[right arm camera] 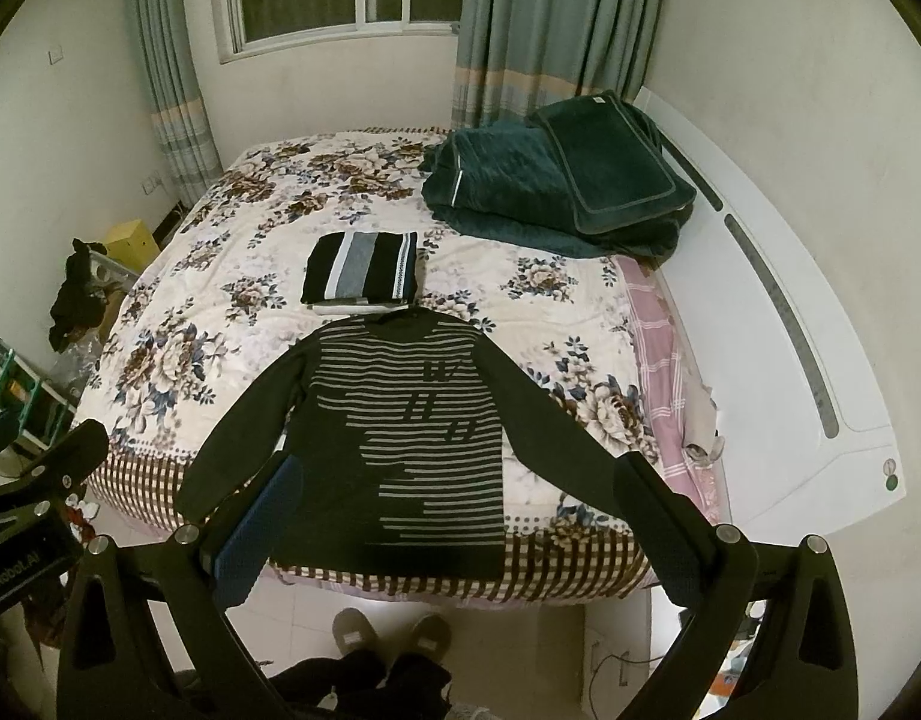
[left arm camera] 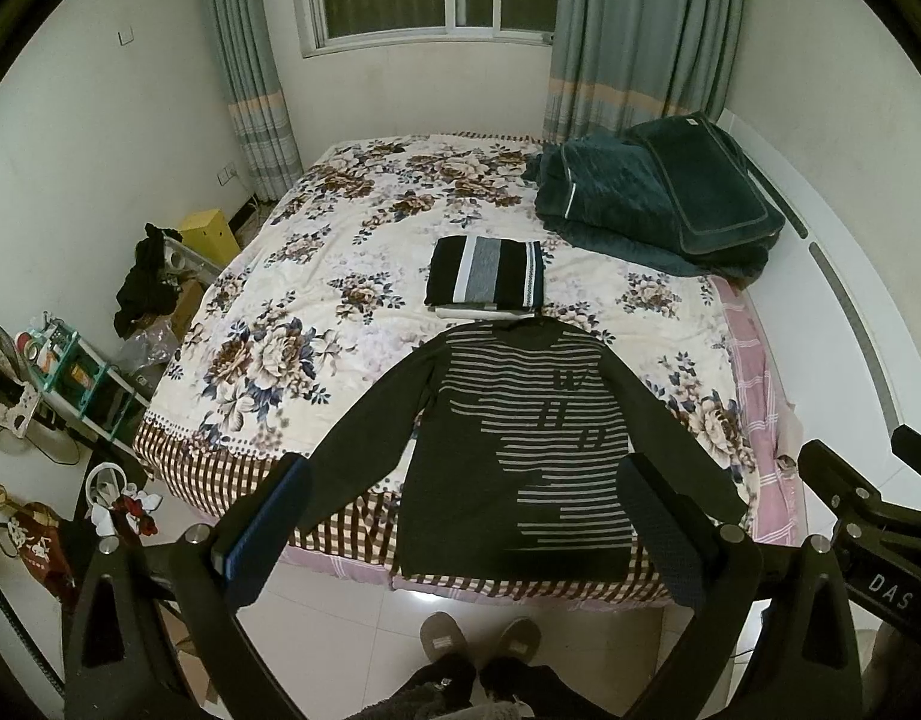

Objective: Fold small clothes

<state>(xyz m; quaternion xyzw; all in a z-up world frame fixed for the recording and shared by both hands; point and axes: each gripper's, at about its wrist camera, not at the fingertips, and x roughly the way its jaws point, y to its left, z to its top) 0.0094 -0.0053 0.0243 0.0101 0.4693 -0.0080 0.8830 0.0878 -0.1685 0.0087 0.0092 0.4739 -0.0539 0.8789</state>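
The dark striped sweater [left arm camera: 520, 450] lies flat on the bed [left arm camera: 268, 324], sleeves spread, directly ahead of both tools. The left tool [left arm camera: 460, 516] and right tool [right arm camera: 454, 510] each hang above the bed's near edge, fingers spread wide, holding nothing. Beyond the sweater's collar sits a folded striped garment [left arm camera: 487, 279]; farther right, a teal blanket [left arm camera: 652, 198].

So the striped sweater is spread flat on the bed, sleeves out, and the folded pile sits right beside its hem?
Not quite: the folded pile lies by the collar, not the hem. The sweater is spread flat on the bed, sleeves out, its hem at the near edge. The left wrist view shows it.
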